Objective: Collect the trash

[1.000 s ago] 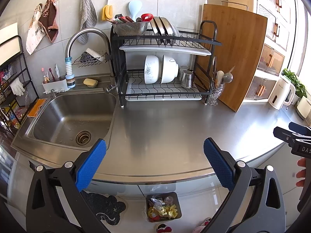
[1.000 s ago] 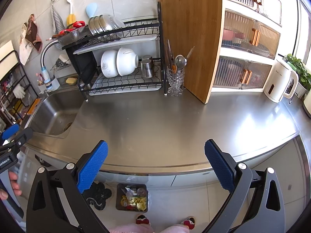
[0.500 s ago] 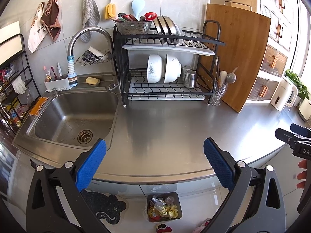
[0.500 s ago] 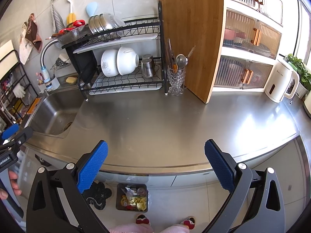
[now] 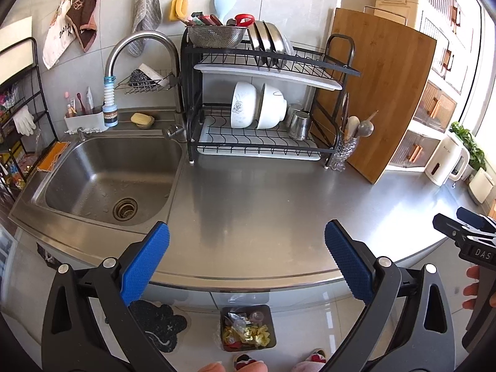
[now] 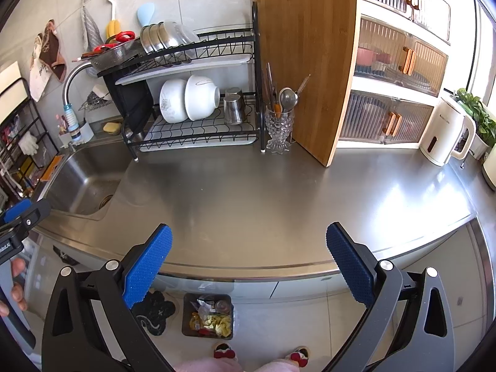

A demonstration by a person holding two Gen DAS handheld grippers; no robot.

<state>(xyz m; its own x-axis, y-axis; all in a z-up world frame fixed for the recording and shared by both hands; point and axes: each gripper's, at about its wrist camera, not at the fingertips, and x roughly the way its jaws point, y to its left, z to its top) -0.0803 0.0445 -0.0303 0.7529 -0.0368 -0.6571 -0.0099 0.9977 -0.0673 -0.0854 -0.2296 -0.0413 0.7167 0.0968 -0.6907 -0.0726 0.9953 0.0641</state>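
Both blue-padded grippers, left and right, hang with jaws wide and nothing between them, over the front edge of the bare stainless-steel counter. The trash sits below in a small square dark bin on the floor, likely placed there for easy dropping.

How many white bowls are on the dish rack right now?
2. Both stand on edge, side by side, on the lower tier of the dish rack: the left bowl and the right bowl. Others might be hidden behind them.
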